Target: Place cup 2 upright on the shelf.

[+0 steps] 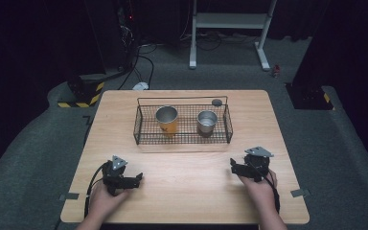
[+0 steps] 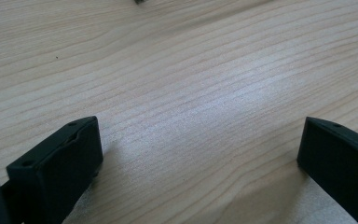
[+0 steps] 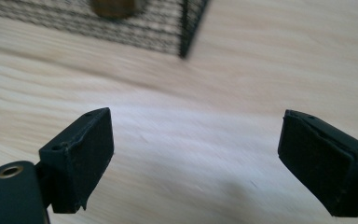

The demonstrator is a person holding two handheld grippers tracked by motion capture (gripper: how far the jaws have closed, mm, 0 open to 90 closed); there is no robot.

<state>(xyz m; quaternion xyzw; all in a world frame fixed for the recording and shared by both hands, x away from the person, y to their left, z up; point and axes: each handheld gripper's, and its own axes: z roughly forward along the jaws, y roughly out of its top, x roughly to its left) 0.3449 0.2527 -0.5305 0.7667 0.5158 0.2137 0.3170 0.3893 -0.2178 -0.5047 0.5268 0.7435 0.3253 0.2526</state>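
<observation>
A: High view first. Left gripper [image 1: 136, 179] sits low on the table [image 1: 187, 191], near the front-left edge, jaws spread, nothing in them. Right gripper [image 1: 233, 165] near the front-right edge, jaws also apart and empty.

B: Room between them?

A: Bare wood between the two, and bare wood ahead of both up to the wire basket [image 1: 146, 136]. Basket is well ahead of the claws, centred, its back rail close to the far table edge.

B: Contents?

A: Orange cup [image 1: 167, 120] in the basket's left half, ahead and right of the left claw. Steel cup [image 1: 207, 122] in the right half, ahead and left of the right claw. Both upright, apart. Can't see anything inside either. A small dark disc [image 1: 216, 102] sits just behind the back rail.

B: Left gripper view?

A: Left gripper [image 2: 200, 144] wide open, plain tabletop between and beyond the jaws.

B: Right gripper view?

A: Right gripper [image 3: 196, 140] wide open, holding nothing. Basket corner [image 3: 186, 28] ahead of the jaws, slightly left of the midline, clear wood to its right. A brownish cup base [image 3: 114, 7] shows through the mesh, blurred.
</observation>
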